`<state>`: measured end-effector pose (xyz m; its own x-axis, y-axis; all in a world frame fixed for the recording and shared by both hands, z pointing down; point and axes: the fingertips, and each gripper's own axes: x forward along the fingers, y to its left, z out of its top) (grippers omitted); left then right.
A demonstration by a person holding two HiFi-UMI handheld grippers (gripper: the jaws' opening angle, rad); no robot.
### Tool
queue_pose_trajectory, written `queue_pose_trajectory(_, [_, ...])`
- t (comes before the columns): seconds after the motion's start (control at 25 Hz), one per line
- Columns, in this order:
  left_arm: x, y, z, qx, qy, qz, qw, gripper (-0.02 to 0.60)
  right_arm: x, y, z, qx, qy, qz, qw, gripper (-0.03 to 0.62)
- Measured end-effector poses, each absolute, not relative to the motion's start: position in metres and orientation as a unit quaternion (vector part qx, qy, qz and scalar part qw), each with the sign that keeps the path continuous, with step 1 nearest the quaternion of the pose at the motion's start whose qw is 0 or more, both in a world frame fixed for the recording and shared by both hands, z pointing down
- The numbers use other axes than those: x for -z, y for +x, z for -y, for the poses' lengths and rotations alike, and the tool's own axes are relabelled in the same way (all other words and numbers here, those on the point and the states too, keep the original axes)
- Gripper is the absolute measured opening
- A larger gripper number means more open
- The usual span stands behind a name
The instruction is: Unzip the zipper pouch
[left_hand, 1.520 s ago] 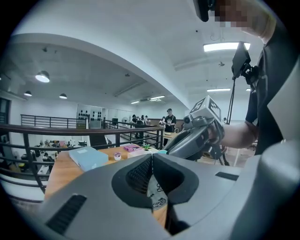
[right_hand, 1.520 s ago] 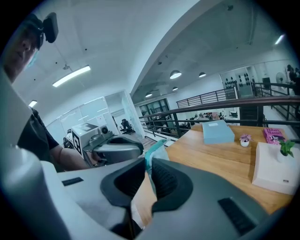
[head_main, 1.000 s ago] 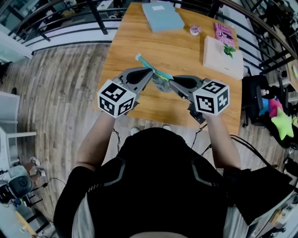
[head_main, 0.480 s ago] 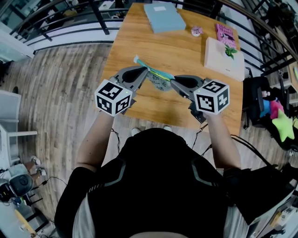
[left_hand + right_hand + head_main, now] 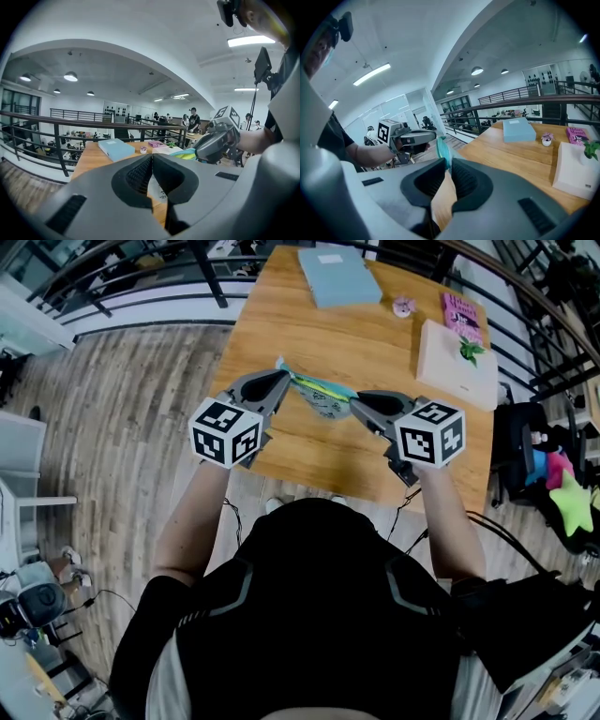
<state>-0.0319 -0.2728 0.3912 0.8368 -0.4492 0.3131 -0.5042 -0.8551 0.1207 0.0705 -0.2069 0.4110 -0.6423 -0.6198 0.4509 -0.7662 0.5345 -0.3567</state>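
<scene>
The pouch (image 5: 323, 399) hangs in the air over the near part of the tabletop (image 5: 281, 315). It is strung between the two tools, with its teal zipper edge uppermost and its pale printed body sagging below.

The right tool (image 5: 356, 401) is clamped narrow on one end of that edge, and its own view shows the teal strip coming out between the jaws. The left tool (image 5: 281, 381) has its jaws pressed fully together at the other end, with pale pouch fabric just under them. It probably has the zipper pull, though the pull itself is too small to make out.

Over the last second the left tool has drawn sideways away from the right one, which has held its place, and the stretch of teal edge between them has lengthened. I judge that the slider is travelling and the zip is partly open, with more pulling to do.

Nothing shows of what the pouch holds, and its mouth is not seen gaping. Further back on the tabletop lie a pale blue flat case (image 5: 339, 277), a small pink pot (image 5: 404, 307), a pink book (image 5: 459, 307) and a white box (image 5: 450, 362) with a green sprig (image 5: 472, 350) on top. All of these are closed and well apart from the pouch.
</scene>
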Motion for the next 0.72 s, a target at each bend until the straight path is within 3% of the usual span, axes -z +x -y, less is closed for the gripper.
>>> queue_pose_trajectory(0.72, [-0.42, -0.049, 0.304, -0.167, 0.932, 0.302, 0.114, 0.032, -0.434, 0.094, 0.233, -0.284, 0.396, 0.862, 0.142, 0.052])
